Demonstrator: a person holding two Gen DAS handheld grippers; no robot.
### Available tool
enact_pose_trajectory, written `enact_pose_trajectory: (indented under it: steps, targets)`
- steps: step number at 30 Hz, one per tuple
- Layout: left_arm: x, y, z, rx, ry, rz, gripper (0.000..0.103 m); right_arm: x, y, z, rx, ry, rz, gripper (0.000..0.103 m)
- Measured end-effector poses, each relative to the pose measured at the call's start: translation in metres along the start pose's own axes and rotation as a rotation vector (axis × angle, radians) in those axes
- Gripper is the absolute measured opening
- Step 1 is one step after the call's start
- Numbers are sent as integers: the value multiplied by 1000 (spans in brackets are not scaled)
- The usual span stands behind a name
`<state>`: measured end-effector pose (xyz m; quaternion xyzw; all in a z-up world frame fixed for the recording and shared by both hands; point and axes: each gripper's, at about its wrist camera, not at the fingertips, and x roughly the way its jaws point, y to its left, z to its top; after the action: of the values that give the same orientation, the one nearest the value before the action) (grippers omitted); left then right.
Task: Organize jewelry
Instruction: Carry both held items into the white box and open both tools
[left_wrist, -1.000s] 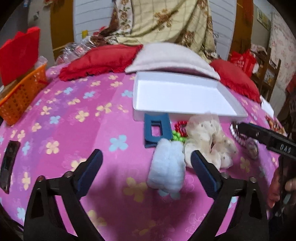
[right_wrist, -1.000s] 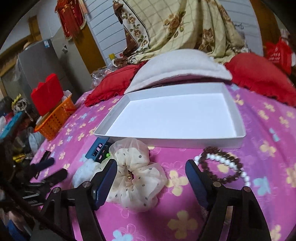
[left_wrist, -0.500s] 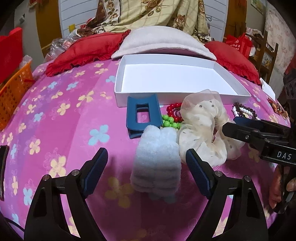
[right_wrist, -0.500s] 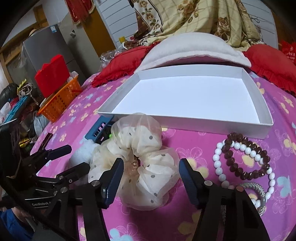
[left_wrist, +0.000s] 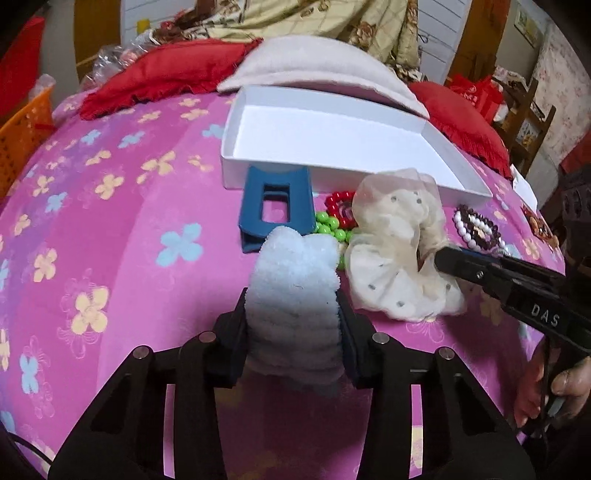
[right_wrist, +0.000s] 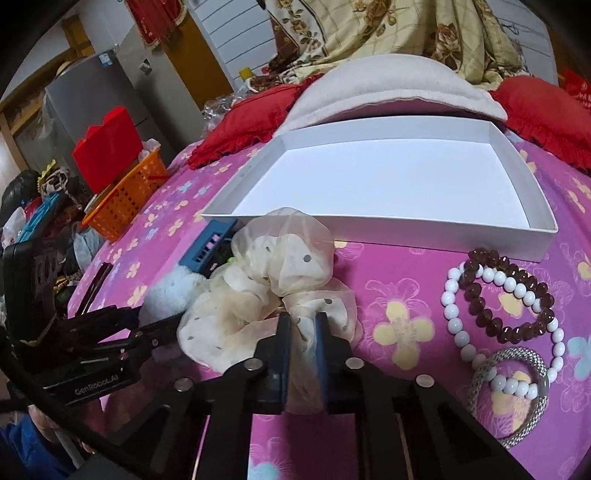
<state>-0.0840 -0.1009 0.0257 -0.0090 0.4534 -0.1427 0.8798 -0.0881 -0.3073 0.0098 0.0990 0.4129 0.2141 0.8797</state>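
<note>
both grippers have just squeezed shut, the left gripper (left_wrist: 291, 325) on the fluffy blue scrunchie (left_wrist: 295, 280) and the right gripper (right_wrist: 302, 354) on the cream dotted scrunchie (right_wrist: 269, 288), near the front edge of the white tray (right_wrist: 369, 227), so they look ready to lift.

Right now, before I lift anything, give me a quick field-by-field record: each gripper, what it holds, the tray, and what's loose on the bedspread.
left gripper: jaws just closed, pads pressing the fluffy blue scrunchie
right gripper: jaws just closed, pinching the cream dotted scrunchie
white tray: nothing inside, behind the items
loose items: blue claw clip, red and green beads, white and brown bead bracelets, silver bangle
surface: pink flowered bedspread
</note>
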Motion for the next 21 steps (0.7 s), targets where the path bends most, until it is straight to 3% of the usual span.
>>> enact_pose_trajectory:
  steps: [11, 15, 18, 20, 21]
  targets:
    - [-38, 14, 6, -75, -105, 4, 40, -44, 17, 6, 0, -120, 7, 5]
    - [-45, 11, 6, -54, -128, 36, 40, -63, 18, 12, 2, -179, 2, 4]
    - [-48, 8, 4, -34, -140, 56, 40, -62, 17, 12, -16, -159, 1, 4]
    - [-46, 7, 2, -32, -133, 58, 40, -49, 14, 7, -5, -108, -27, 15]
    - [-44, 7, 1, -31, -126, 55, 40, -42, 11, 4, 7, -83, -40, 40]
